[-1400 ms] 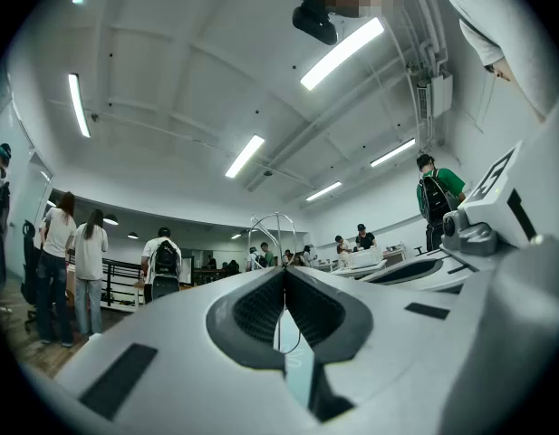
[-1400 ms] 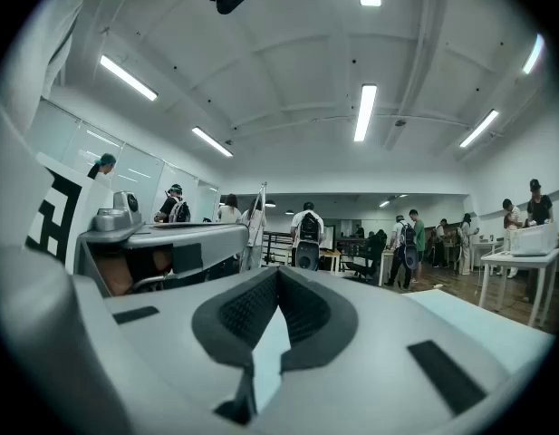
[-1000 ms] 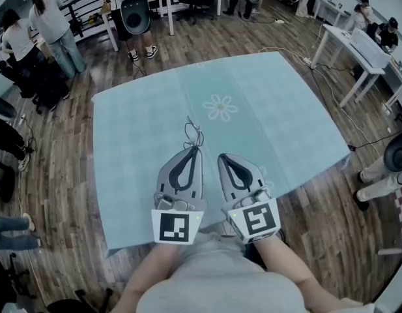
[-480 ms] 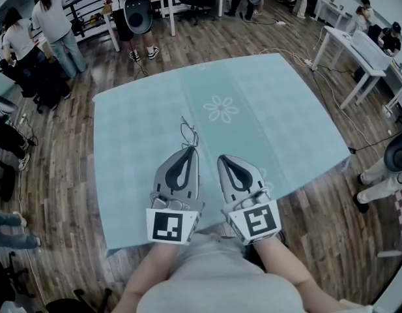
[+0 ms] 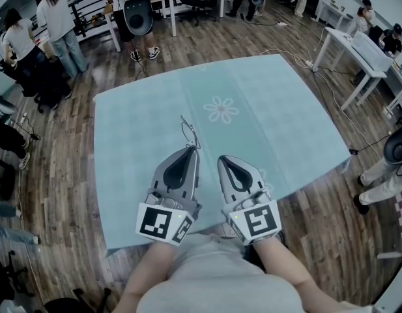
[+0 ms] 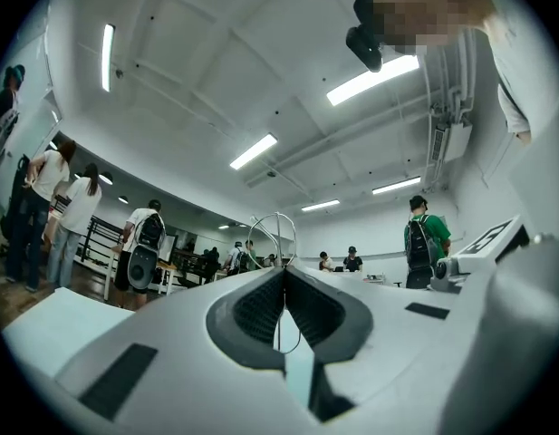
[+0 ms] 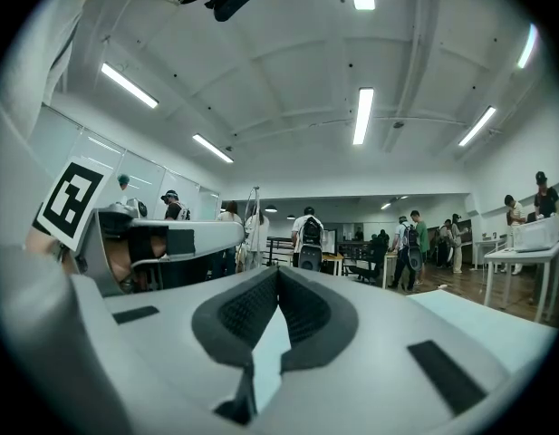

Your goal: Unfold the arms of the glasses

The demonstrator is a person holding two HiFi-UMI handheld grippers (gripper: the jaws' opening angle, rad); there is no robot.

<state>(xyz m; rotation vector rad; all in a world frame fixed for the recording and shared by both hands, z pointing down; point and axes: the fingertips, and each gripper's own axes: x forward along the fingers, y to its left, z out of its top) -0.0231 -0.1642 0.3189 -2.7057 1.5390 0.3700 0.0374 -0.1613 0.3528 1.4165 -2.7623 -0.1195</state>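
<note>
Your left gripper (image 5: 195, 150) is clamped on the wire glasses (image 5: 188, 132), which stick out past its tips; your right gripper (image 5: 221, 159) is closed tight, holding nothing.

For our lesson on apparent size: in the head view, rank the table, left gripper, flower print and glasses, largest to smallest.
1. Table
2. Left gripper, enlarged by nearness to the camera
3 and 4. Flower print and glasses look alike in extent; not ranked.
</note>
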